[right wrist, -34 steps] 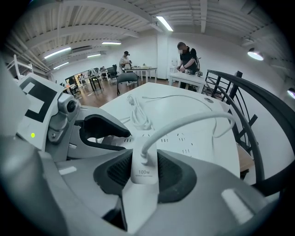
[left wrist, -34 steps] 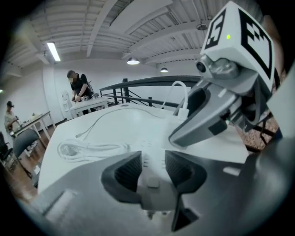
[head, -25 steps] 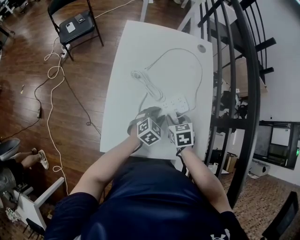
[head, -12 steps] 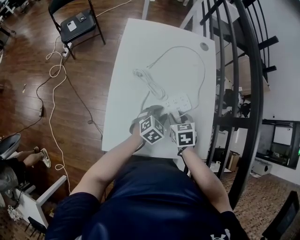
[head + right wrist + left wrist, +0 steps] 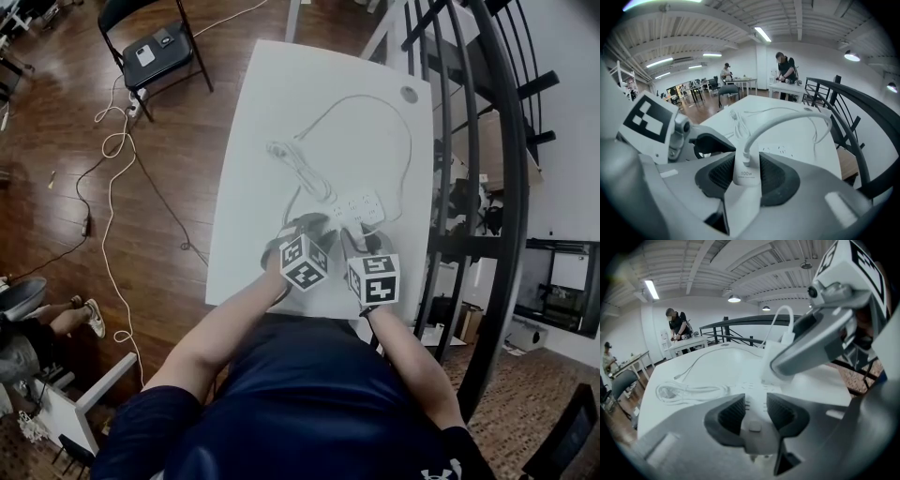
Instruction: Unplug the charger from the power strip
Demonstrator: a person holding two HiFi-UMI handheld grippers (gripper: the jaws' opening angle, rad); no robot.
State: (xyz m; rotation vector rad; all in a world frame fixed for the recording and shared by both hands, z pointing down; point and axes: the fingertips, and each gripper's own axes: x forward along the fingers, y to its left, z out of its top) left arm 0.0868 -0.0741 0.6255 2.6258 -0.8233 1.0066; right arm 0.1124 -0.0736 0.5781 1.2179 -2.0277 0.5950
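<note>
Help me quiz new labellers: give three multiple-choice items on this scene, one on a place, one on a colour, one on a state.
1. The power strip in the left claw rests on: A the black chair; B the white table; C the floor.
2. The charger is: A black; B red; C white.
3. The right claw is: A shut on the charger; B open and empty; C shut on a pen.
Answers: 1 B, the head view shows it lying there; 2 C, its white body shows in the right gripper view; 3 A, both pads press its sides.
</note>
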